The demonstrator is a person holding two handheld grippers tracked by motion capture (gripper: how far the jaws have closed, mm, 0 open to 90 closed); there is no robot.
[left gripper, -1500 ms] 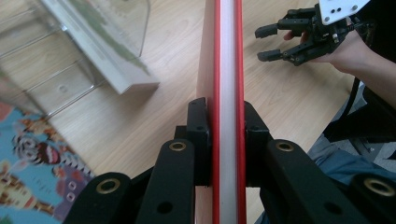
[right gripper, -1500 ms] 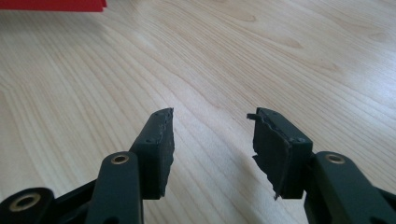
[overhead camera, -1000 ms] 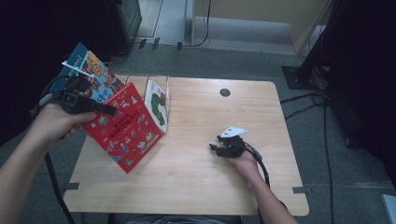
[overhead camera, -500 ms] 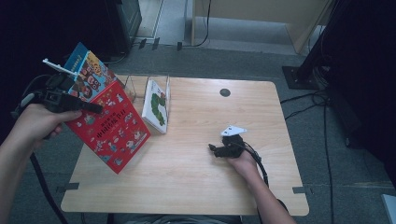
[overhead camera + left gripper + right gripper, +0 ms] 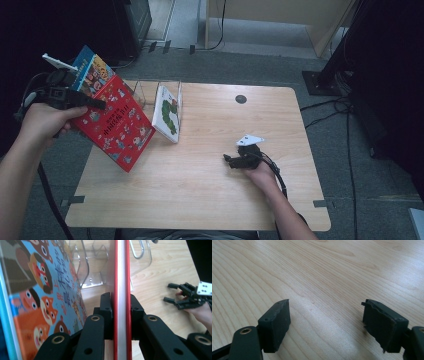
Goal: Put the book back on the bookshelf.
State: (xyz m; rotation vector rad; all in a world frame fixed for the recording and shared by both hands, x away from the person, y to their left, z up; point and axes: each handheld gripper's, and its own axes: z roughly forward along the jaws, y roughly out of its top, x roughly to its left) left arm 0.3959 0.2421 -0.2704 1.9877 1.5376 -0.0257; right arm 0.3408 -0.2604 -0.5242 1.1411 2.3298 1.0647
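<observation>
The left gripper (image 5: 82,97) is clamped on a red picture book (image 5: 117,122), its two black jaws pressing on either side of the book's edge; in the left gripper view the red covers and white page edges (image 5: 121,290) run straight up between the pads. The person's left hand (image 5: 45,120) holds the book tilted in the air over the left edge of the table (image 5: 200,200), its lower corner hanging just above the wood. Behind the red book, and held with it or right against it, is a second book with a blue cover and cartoon animals (image 5: 92,70); whether the jaws grip that one too I cannot tell.

Just beside the lifted book stands a clear plastic rack (image 5: 145,92) at the back left of the table. A white book with a green caterpillar (image 5: 169,112) leans upright in it.

Well apart, toward the right middle of the table, the right gripper (image 5: 231,161) rests low on the wood in the person's right hand (image 5: 260,172). Its jaws have just been opening and now stand wide, with bare wood between the pads (image 5: 274,322) and nothing held. A cable (image 5: 277,175) trails back along the forearm. A small dark round spot (image 5: 241,99) sits in the tabletop near the far edge.
</observation>
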